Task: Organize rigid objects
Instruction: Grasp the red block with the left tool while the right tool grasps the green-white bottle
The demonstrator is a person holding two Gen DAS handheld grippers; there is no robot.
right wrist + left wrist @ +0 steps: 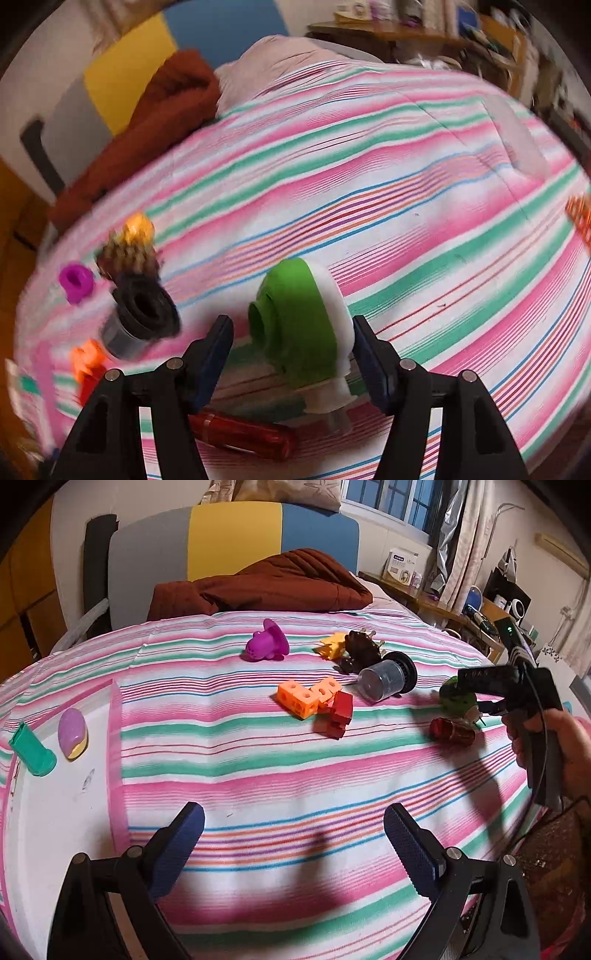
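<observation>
Your right tongs (291, 354) stand open astride the green-and-white toy (299, 328) on the striped bedspread (424, 206), the right pad nearly touching, while your left tongs (293, 834), open and empty, hover well apart.

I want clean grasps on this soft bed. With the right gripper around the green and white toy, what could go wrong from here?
1. The right gripper has the green and white toy between open jaws, with a wide gap on one side; closing may push or roll it.
2. The red cylinder lies just beside the toy and could be nudged.
3. The striped bedspread is soft, so the toy may tip.
</observation>
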